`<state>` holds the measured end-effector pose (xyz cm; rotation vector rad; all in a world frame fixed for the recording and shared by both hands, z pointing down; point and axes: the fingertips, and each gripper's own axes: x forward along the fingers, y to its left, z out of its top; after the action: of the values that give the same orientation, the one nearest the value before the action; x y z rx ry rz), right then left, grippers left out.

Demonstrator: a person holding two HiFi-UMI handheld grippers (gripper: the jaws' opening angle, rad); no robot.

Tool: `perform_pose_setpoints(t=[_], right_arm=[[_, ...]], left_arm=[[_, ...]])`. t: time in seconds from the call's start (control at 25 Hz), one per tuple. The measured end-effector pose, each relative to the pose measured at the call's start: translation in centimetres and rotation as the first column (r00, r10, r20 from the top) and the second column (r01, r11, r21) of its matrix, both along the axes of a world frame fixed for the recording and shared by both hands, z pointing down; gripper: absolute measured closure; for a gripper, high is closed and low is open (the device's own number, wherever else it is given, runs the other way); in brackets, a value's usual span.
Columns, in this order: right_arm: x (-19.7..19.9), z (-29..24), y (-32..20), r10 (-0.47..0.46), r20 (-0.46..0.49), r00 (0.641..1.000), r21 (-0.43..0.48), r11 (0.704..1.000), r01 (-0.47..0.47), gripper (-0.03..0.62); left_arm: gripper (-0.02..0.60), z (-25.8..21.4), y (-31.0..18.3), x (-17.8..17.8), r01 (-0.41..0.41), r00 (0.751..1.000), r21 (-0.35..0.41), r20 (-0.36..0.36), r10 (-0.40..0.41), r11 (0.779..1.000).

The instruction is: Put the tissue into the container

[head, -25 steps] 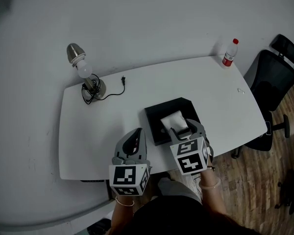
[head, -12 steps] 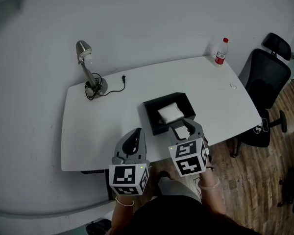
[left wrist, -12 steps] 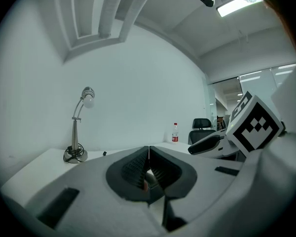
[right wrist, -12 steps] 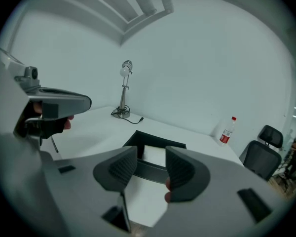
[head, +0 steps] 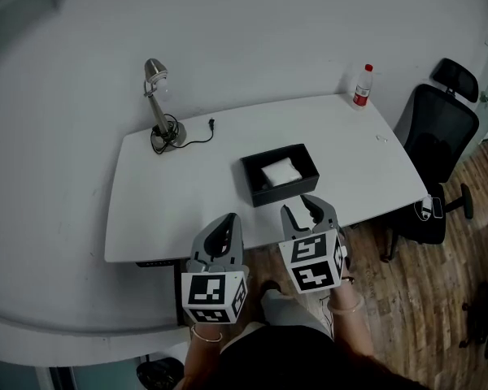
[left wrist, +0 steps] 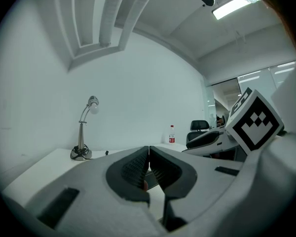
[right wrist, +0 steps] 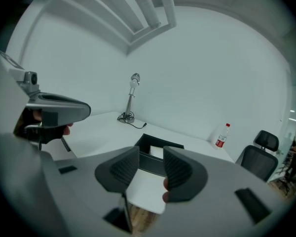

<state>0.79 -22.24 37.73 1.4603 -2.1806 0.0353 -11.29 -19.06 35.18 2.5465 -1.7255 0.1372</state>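
Since the tissue (head: 281, 171), seemingly a soft, featherlight pad best pinched by an edge, already lies in the container (head: 249, 179) on the desk (head: 171, 201), the left tongs (left wrist: 149, 154) are pressed together and the right tongs (right wrist: 151, 164), empty, have just been closing to half-spread.

A white table with rounded corners (head: 171, 210) is set against a plain pale wall (head: 260, 31). A silver gooseneck desk lamp (head: 158, 104) is stood upright near the far left corner, and its black cord (head: 205, 136) is laid on the tabletop. A clear plastic bottle with a red cap and label (head: 360, 86) is stood at the far right corner. A black office chair (head: 435, 149) is placed beside the right end, on a brown wood-plank floor (head: 439, 315).
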Motion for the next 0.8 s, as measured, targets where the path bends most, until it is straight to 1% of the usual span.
perform_pose_setpoints(t=[0.36,0.6,0.8], right_arm=[[0.3,-1.1,5.4,-0.015,0.019,1.000,0.054,0.998,0.014,0.477],[0.9,-1.8,9.2,-0.017,0.018,1.000,0.079,0.997,0.015,0.495],[1.7,-2.5,11.7,-0.039,0.029,0.999,0.111,0.993,0.036,0.516]], left_arm=[[0.554,-0.4,5.2,1.2,-0.007,1.000,0.008,0.006,0.007,1.000],[0.554,-0.3,9.1,3.6,-0.053,0.998,0.011,0.016,0.053,0.999],[0.554,-0.6,11.5,4.6,-0.032,0.999,0.015,0.015,0.032,0.999]])
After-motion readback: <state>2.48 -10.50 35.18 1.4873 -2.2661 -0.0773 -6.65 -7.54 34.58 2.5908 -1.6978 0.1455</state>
